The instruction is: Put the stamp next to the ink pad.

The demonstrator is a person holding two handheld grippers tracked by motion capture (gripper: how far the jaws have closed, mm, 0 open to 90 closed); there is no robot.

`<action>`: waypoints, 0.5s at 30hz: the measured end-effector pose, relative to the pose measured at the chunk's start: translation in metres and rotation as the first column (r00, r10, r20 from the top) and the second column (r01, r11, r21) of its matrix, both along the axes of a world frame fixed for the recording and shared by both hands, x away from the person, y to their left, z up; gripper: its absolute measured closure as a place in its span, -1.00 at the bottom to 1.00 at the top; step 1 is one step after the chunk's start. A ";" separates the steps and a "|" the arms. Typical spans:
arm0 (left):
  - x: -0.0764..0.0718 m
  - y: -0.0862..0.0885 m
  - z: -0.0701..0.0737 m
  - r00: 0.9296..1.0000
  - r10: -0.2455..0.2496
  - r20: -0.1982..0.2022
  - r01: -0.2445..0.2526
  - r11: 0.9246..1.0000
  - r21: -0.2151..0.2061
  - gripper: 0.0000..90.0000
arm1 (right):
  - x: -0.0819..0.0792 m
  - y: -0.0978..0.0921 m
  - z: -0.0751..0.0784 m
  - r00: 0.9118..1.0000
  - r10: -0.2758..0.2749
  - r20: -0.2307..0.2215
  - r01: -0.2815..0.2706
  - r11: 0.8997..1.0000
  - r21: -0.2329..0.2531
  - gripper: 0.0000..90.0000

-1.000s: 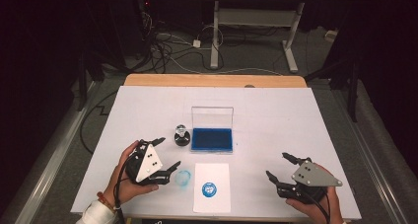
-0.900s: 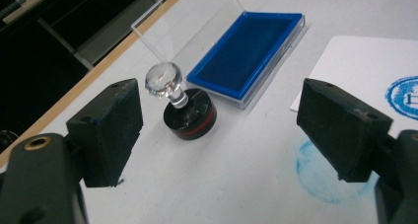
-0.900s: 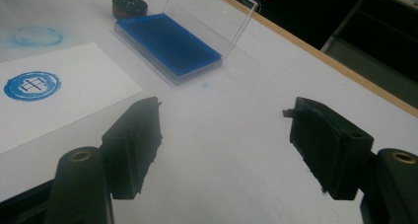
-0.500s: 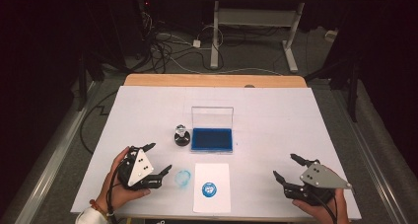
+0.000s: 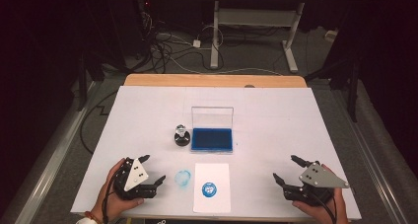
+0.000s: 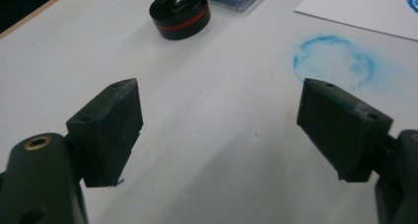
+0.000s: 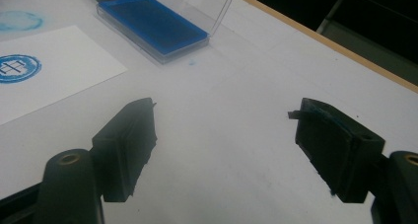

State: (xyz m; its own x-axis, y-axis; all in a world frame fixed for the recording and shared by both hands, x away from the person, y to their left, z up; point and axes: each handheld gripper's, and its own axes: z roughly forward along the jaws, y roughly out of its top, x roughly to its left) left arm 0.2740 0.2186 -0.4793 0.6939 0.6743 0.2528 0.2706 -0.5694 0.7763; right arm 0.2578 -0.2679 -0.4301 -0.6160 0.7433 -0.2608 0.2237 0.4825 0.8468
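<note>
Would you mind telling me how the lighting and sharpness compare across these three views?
High view: the white table is evenly lit, while the floor behind falls into darkness. Left gripper view: the black stamp and the blue ink smudge look soft, and the left gripper pads are dim with little detail. Right gripper view: faint glare on the ink pad lid; stamped paper slightly blurred.

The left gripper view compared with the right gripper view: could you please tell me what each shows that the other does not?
The left gripper view shows the whole round black stamp with a red band. The right gripper view shows the round blue seal print on the white paper sheet and the tan wooden table edge. Both share the blue ink pad in its clear case, the smudged blue ring on the white tabletop, and open jaws.
</note>
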 end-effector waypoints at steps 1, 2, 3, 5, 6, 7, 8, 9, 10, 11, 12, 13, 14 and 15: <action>0.000 0.000 0.001 1.000 0.001 0.002 -0.001 1.000 -0.004 -0.62 | 0.000 0.001 0.000 1.000 0.005 0.006 -0.005 1.000 -0.005 -0.49; -0.001 0.001 0.002 1.000 0.003 0.006 -0.003 1.000 -0.005 -0.62 | -0.001 0.001 0.000 1.000 0.006 0.008 -0.006 1.000 -0.002 -0.50; -0.002 0.000 0.003 1.000 0.004 0.014 -0.004 1.000 -0.002 -0.62 | -0.001 0.001 0.000 1.000 0.007 0.008 -0.007 1.000 0.000 -0.51; -0.003 0.000 0.005 1.000 0.006 0.030 -0.006 1.000 -0.004 -0.62 | -0.002 0.001 0.000 1.000 0.001 0.009 -0.001 1.000 0.008 -0.53; -0.003 0.001 0.006 0.999 0.005 0.036 -0.004 1.000 -0.008 -0.62 | -0.002 0.001 0.000 1.000 -0.002 0.009 0.002 1.000 0.010 -0.54; -0.004 0.001 0.007 0.999 0.000 0.040 0.000 1.000 -0.012 -0.62 | -0.002 0.001 0.000 1.000 -0.007 0.010 0.006 1.000 0.009 -0.56; -0.004 0.001 0.007 0.999 0.000 0.043 0.000 1.000 -0.008 -0.62 | -0.002 0.002 0.000 1.000 -0.009 0.011 0.009 1.000 0.008 -0.57; -0.004 0.001 0.007 0.999 0.002 0.046 -0.002 1.000 -0.004 -0.62 | -0.003 0.003 0.000 1.000 -0.012 0.014 0.012 1.000 0.007 -0.57; -0.004 0.002 0.008 0.999 0.001 0.048 0.000 1.000 -0.012 -0.62 | -0.004 0.003 0.000 1.000 -0.010 0.016 0.010 1.000 0.005 -0.57; -0.003 0.002 0.008 0.999 -0.001 0.045 0.002 1.000 -0.023 -0.62 | -0.005 0.003 0.000 1.000 -0.011 0.016 0.011 1.000 0.002 -0.57; -0.002 0.002 0.008 0.999 -0.001 0.046 0.002 1.000 -0.023 -0.62 | -0.006 0.004 0.000 1.000 -0.015 0.019 0.015 1.000 0.000 -0.57; -0.002 0.001 0.008 0.999 -0.003 0.047 0.004 1.000 -0.023 -0.62 | -0.006 0.004 0.001 1.000 -0.018 0.021 0.018 1.000 0.001 -0.58; -0.002 0.001 0.008 0.999 -0.008 0.046 0.009 1.000 -0.026 -0.62 | -0.007 0.004 0.001 1.000 -0.018 0.023 0.017 1.000 0.005 -0.59; -0.001 0.001 0.008 0.999 -0.012 0.046 0.013 1.000 -0.022 -0.62 | -0.007 0.003 0.001 1.000 -0.019 0.024 0.019 1.000 0.004 -0.59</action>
